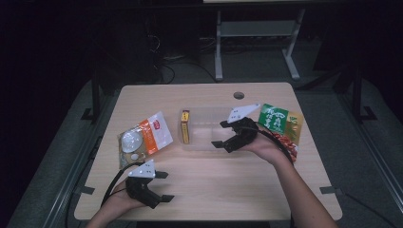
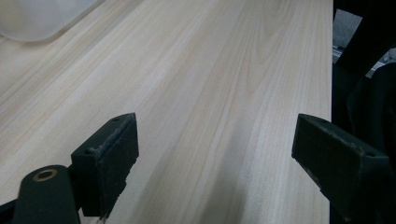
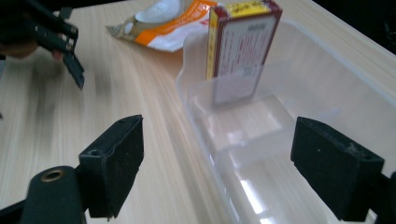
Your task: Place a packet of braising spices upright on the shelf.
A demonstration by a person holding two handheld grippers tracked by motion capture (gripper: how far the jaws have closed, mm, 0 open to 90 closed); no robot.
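Right, the clear plastic tub (image 1: 204,127) sits mid-worktop (image 1: 199,190), long side running left-right in the high view. It's see-through w/ rounded corners & a slightly frosted rim; wood grain shows thru the base, and glare streaks lie on its floor in the right gripper view (image 3: 261,154). Inside, at its left end, a yellow & dark-red box (image 1: 185,126) stands on its narrow edge against the wall; the printed white back panel faces the right gripper cam (image 3: 243,46).

Right gripper (image 1: 219,134) hangs over the tub's right part, fingers spread wide, nothing between them but the tub's near wall below. One finger (image 3: 114,163) is over bare wood, the other (image 3: 334,168) over the tub interior.

Left gripper (image 1: 164,186) is near the front edge, well apart from the tub, fingers also wide apart & empty, over bare wood (image 2: 210,116).

Orange/white pouch (image 1: 145,138) lies flat just left of the tub. Green packet (image 1: 280,121) lies to the tub's right, partly under the right hand.
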